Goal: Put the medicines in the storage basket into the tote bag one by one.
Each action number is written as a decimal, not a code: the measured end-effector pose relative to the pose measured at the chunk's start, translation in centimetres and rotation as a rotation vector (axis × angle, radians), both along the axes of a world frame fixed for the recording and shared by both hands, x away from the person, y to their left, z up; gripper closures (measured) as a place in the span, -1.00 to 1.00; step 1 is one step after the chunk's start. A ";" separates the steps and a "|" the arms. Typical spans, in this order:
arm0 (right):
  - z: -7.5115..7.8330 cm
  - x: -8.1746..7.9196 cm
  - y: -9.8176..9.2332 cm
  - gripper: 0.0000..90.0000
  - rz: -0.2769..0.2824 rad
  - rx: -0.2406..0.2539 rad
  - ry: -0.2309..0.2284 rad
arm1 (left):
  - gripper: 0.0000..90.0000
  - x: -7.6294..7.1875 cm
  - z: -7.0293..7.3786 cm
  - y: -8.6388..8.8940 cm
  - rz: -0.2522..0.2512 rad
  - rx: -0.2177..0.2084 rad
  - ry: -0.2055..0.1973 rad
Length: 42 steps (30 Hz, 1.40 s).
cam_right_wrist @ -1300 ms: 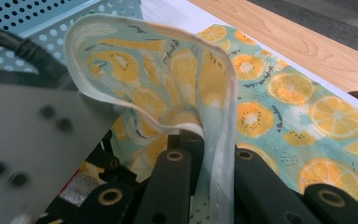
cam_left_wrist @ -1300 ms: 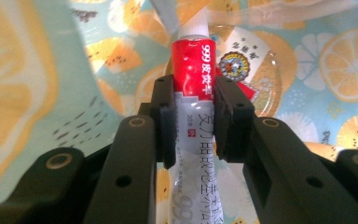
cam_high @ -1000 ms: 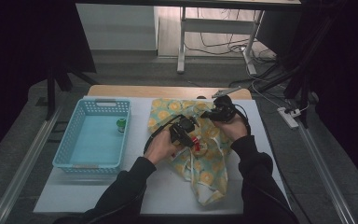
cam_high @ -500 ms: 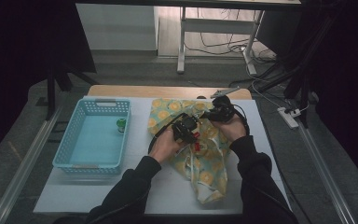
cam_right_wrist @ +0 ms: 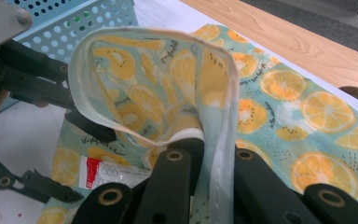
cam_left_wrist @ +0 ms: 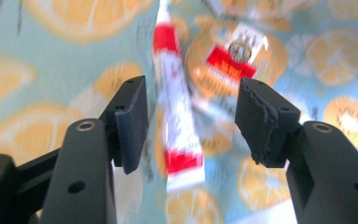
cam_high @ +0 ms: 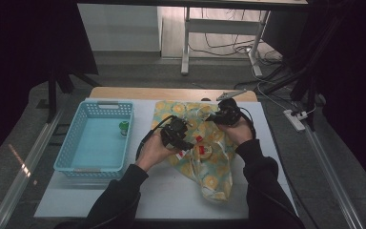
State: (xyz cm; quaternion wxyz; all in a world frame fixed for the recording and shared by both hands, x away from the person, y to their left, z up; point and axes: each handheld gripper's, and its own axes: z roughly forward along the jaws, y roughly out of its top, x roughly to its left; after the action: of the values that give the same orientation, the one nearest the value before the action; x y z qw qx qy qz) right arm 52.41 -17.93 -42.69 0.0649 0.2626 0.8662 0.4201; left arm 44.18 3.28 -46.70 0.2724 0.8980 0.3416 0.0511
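A teal cloth bag (cam_high: 209,171) printed with orange slices lies on the white table top. My right gripper (cam_high: 219,116) is shut on the bag's hemmed edge (cam_right_wrist: 214,140) and holds it raised as a flap. A red-and-white tube (cam_left_wrist: 179,154) lies on the cloth next to a round item with a red label (cam_left_wrist: 235,58). My left gripper (cam_left_wrist: 191,116) hovers over the tube. Its jaws have just been opening and stand apart on either side of the tube, and the pads (cam_left_wrist: 133,121) do not touch it. The tube (cam_right_wrist: 116,172) lies under the raised flap.
A light-blue perforated basket (cam_high: 107,103) stands left of the bag with a small green object (cam_high: 123,127) inside. The wooden table edge (cam_high: 171,93) runs along the back. Bare white table top (cam_high: 162,191) lies in front of the bag.
The left gripper's jaws have opened wider over the tube, and the left hand has drawn back a little to the left. The right gripper holds the flap in the same place.
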 end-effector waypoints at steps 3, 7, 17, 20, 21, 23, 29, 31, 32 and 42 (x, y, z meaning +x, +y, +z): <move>0.1 0.0 0.2 1.00 0.007 -0.003 -0.004 | 0.01 -0.5 -1.0 0.2 0.012 0.047 0.024; 0.2 -0.1 0.3 1.00 0.007 -0.003 -0.004 | 0.06 -0.8 -2.4 0.3 0.028 0.085 0.046; 0.0 -0.1 0.4 1.00 0.009 -0.003 0.001 | 0.33 -0.7 -4.1 -0.4 0.043 0.115 0.089; 0.0 -0.1 0.3 1.00 0.008 -0.003 0.000 | 0.34 -0.7 -4.0 -0.5 0.045 0.127 0.099; 0.0 -0.1 0.3 1.00 0.008 -0.002 0.000 | 0.35 -0.7 -4.0 -0.5 0.047 0.127 0.102; 0.0 -0.1 0.2 1.00 0.007 -0.001 -0.001 | 0.35 -0.7 -4.0 -0.5 0.049 0.125 0.103; 0.1 -0.1 0.2 1.00 0.004 0.000 0.001 | 0.35 -0.6 -4.0 -0.3 0.071 0.081 0.125; 0.1 -0.1 0.3 1.00 0.005 0.003 -0.001 | 0.35 -0.4 -3.9 -0.1 0.088 0.047 0.133; 0.1 -0.1 0.3 1.00 0.005 0.004 -0.001 | 0.35 -0.3 -3.9 -0.1 0.092 0.039 0.133; 0.4 0.0 0.5 1.00 0.004 0.006 -0.009 | 0.36 0.2 -1.9 -1.5 0.070 0.005 0.094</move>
State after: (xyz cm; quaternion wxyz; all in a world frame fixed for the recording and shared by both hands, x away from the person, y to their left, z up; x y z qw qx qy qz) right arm 52.36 -17.43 -42.25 0.0674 0.2592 0.8652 0.4240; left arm 44.36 1.74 -48.61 0.2517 0.8876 0.3853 0.0191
